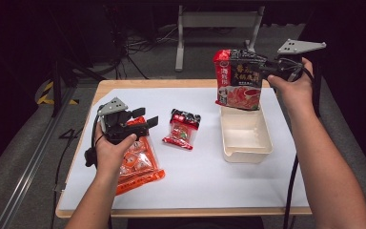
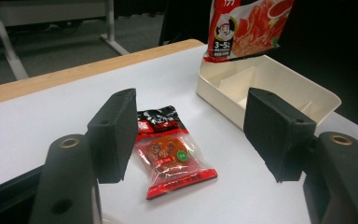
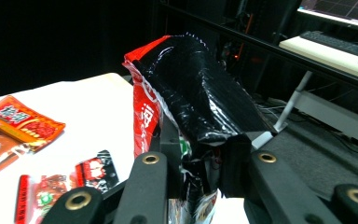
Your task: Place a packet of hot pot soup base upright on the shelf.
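Note:
A large red-and-black sauce packet (image 1: 238, 78) hangs in the air over the far end of a cream tray (image 1: 246, 138), and my right gripper (image 1: 267, 70) is shut on its top edge. The right gripper view shows the crumpled black top of the large packet (image 3: 191, 102) pinched between the jaws of that gripper (image 3: 200, 161). My left gripper (image 1: 144, 120) is open, held over an orange packet (image 1: 140, 167) at the left. A small red packet (image 2: 170, 151) lies flat on the white mat just beyond the open left gripper (image 2: 191, 135); the small packet (image 1: 183, 129) is mid-table.
The white mat (image 1: 200, 181) covers a wooden table (image 1: 124, 83). The cream tray (image 2: 279, 81) has inner dividers. A metal stand (image 1: 214, 21) and cables lie on the floor beyond the table. The orange packet (image 3: 14, 123) lies left in the right gripper view.

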`<state>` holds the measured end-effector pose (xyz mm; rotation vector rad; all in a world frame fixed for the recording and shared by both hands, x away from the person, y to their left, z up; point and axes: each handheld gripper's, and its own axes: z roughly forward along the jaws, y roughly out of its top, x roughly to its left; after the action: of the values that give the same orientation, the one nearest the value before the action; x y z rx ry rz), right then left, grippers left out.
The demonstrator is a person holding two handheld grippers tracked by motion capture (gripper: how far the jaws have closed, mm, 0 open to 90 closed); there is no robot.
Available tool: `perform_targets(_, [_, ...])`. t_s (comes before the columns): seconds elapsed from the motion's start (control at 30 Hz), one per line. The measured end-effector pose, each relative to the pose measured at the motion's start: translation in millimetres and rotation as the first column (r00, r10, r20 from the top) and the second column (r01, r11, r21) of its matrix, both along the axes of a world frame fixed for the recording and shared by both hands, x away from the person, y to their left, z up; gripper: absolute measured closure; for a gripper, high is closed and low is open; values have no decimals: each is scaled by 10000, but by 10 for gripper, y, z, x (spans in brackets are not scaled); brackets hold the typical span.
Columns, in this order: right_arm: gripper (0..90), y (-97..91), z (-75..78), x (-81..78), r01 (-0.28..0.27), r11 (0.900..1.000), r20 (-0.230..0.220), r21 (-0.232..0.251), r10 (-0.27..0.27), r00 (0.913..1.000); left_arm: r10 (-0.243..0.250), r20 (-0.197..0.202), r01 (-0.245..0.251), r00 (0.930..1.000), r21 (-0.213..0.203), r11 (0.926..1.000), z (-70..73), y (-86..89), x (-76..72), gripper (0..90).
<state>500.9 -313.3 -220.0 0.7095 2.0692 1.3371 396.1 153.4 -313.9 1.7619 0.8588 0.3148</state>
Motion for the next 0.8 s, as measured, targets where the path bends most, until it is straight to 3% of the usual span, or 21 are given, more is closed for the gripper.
perform_targets(0.53, [757, -128, -192, 133, 508, 9987, 240, 98, -510, 9984, 54, -111, -54, 9999, 1, 10000, -13, 8, 7, 362])
perform_targets(0.8, [758, -157, -261, 151, 150, 9994, 332, 297, -160, 9993, 34, -124, -33, 9999, 60, 10000, -20, 4, 16, 361])
